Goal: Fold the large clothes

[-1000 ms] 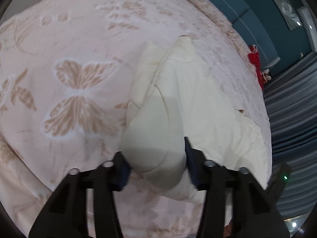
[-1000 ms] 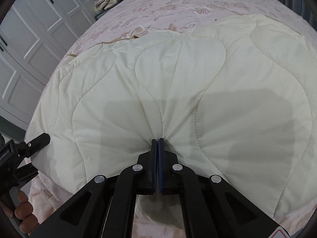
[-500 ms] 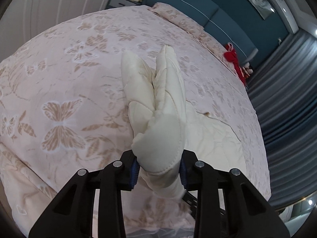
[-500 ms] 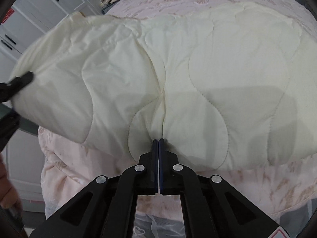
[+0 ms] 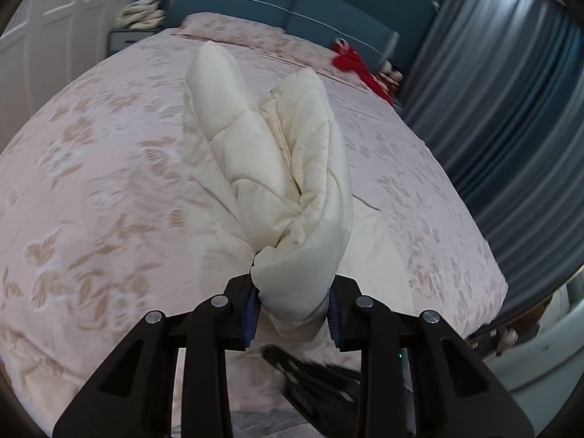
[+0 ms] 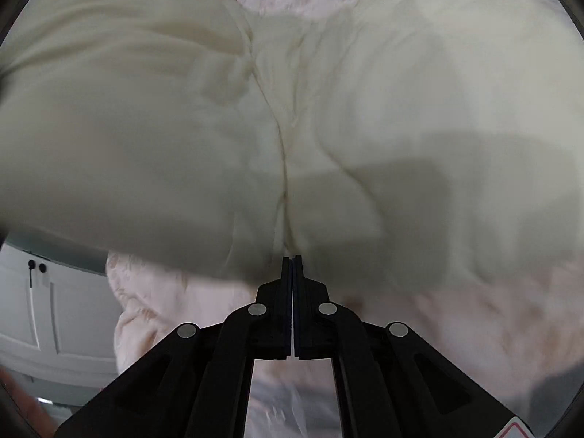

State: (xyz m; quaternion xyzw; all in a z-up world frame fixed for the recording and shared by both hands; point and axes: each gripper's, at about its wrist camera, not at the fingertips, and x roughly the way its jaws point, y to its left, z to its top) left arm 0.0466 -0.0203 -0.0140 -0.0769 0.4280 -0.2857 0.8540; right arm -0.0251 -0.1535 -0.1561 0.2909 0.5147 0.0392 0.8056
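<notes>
A cream quilted garment (image 5: 292, 182) lies on a pink butterfly-print bed (image 5: 91, 189). My left gripper (image 5: 292, 299) is shut on a thick bunched fold of it and holds that fold raised above the bed, two padded lobes standing up ahead. In the right wrist view the garment (image 6: 365, 109) fills the frame, blurred. My right gripper (image 6: 292, 266) is shut on its near edge, its jaws pressed together with the fabric pinched at the tips. The right gripper shows as a black shape (image 5: 314, 376) low in the left wrist view.
A teal headboard (image 5: 292, 3) and pillows (image 5: 233, 29) are at the bed's far end, with a red item (image 5: 357, 65) near them. Grey-blue curtains (image 5: 503, 109) hang on the right. White wardrobe doors (image 6: 43, 310) stand on the left. Folded cloth (image 5: 142, 14) lies on a bedside stand.
My left gripper has lifted its bunched fold higher and tilted toward the headboard. The lifted flap has swung closer over the right gripper's view, which stays shut on the near edge.
</notes>
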